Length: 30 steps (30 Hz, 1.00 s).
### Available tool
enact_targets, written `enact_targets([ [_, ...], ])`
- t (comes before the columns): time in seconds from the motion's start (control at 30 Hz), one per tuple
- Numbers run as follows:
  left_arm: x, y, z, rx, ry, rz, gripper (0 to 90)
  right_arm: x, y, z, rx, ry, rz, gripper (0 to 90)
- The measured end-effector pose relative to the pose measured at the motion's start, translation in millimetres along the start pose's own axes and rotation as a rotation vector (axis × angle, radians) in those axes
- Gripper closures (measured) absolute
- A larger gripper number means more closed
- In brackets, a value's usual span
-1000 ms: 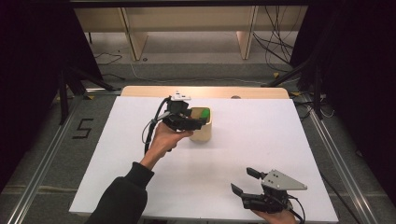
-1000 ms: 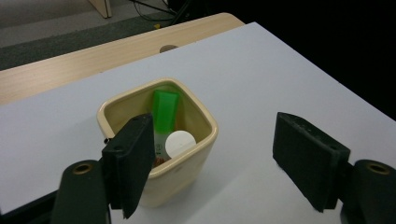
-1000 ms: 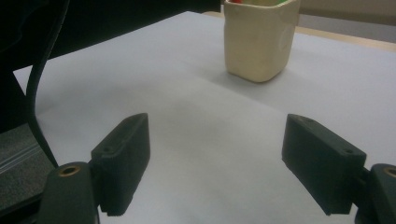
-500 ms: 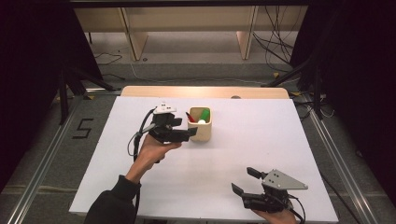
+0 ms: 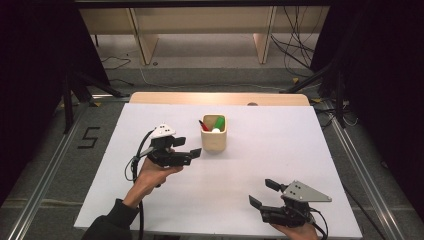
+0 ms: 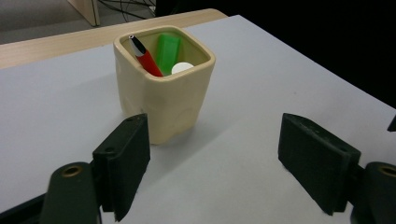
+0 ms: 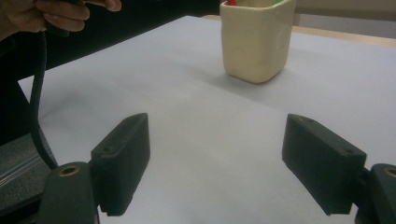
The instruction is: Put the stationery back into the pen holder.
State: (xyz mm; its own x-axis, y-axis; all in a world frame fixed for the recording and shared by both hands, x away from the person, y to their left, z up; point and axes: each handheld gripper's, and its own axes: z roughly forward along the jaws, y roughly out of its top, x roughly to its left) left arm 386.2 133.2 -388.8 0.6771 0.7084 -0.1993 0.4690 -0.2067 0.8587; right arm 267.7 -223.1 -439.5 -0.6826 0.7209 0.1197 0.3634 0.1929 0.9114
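Pulled back from the cup (image 5: 214,135) and off to its left side, did the left gripper (image 5: 190,154), after sitting right over the cup's top a moment before. Ended up just beside the cup, jaws wide apart and holding nothing. Looked along the left gripper view at the cup (image 6: 162,81) standing upright between and past the two jaws, not touching either one. Stayed low by the near edge of the white table (image 5: 270,150), did the right gripper (image 5: 264,194), jaws also wide apart and empty, well away from the cup.

Held three things inside: a red pen (image 6: 145,58) leaning on one wall, a green block (image 6: 166,50) standing at the back, and a small white round thing (image 6: 182,68) low down. Could not tell what the white thing was.

Could have gone wrong in a few ways, by the look of it. Could have bumped the cup with a jaw, being so close, and slid it or tipped it over. Would have spilled the pen and the block across the table then. Could also have caught the trailing cable (image 5: 136,165) on the table edge. Seemed safest to keep lifting away slowly.
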Motion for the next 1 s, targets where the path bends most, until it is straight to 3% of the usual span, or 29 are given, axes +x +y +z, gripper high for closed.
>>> enact_targets([
  [0.27,-7.3,-14.9,-11.7,-0.026,-0.034,0.038,21.8,-1.2,-0.2,-0.4,-0.005,-0.009,0.011,22.9],
  [0.43,-6.7,-25.9,-20.9,-0.065,-0.041,0.032,21.9,-0.7,-0.6,0.2,-0.005,-0.011,0.005,22.5],
  [0.6,-4.4,-37.0,-26.7,-0.069,-0.05,0.018,22.0,-1.5,-0.8,-0.1,-0.007,-0.013,0.005,22.5],
  [0.8,-8.3,-50.2,-29.7,-0.072,-0.047,0.053,21.7,-1.5,-1.1,-0.4,-0.009,-0.016,0.003,22.4],
  [1.0,-10.0,-61.3,-35.9,-0.088,-0.05,0.051,21.7,-1.5,-1.2,-0.6,-0.01,-0.014,0.003,22.2],
])
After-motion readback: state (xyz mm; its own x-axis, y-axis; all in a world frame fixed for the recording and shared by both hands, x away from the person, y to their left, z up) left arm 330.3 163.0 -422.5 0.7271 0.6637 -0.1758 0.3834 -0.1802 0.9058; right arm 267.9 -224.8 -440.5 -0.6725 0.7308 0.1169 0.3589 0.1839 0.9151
